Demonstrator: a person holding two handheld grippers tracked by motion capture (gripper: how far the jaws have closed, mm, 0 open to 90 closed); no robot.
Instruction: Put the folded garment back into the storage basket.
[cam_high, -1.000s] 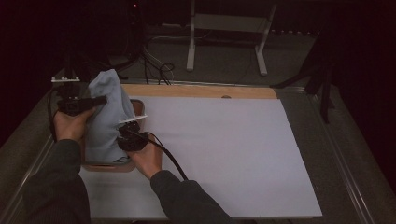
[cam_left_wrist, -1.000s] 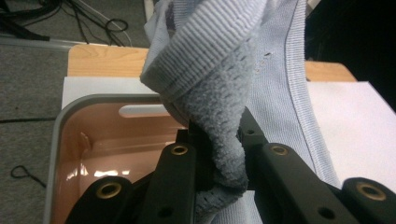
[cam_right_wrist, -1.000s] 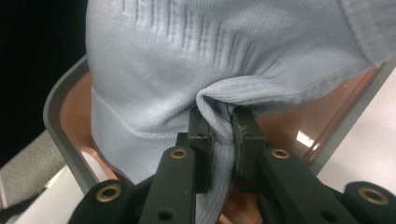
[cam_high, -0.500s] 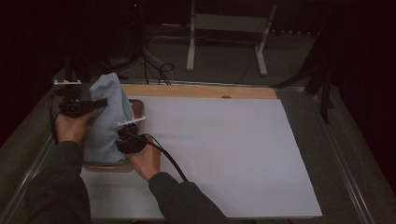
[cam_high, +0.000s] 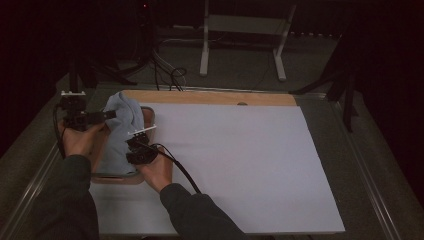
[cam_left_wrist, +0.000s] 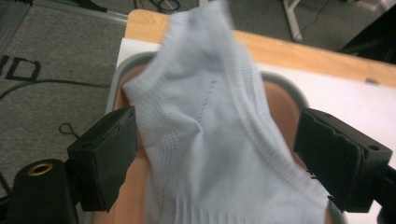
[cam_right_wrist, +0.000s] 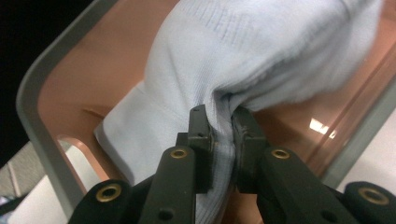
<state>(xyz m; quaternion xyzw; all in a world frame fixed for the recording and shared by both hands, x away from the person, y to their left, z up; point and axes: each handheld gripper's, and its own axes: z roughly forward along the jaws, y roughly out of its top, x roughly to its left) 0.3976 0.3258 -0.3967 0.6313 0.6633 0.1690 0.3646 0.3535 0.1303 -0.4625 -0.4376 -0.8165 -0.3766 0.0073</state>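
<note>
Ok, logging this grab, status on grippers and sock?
Left gripper just opened, sock loose between its jaws. Right gripper shut on sock, over the tray. Nothing in the way.

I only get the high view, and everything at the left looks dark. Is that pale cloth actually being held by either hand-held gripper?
Observer: Yes. The right hand-held gripper has its jaws pinched shut on a fold of the pale blue sock.
Operator: And the left one?
Observer: The left hand-held gripper has just been opening; its jaws stand wide, with the sock hanging between them, not pressed.
Operator: What is under the cloth?
Observer: A tray with a grey rim and a peach-coloured inside; the sock's lower part lies in it.
</note>
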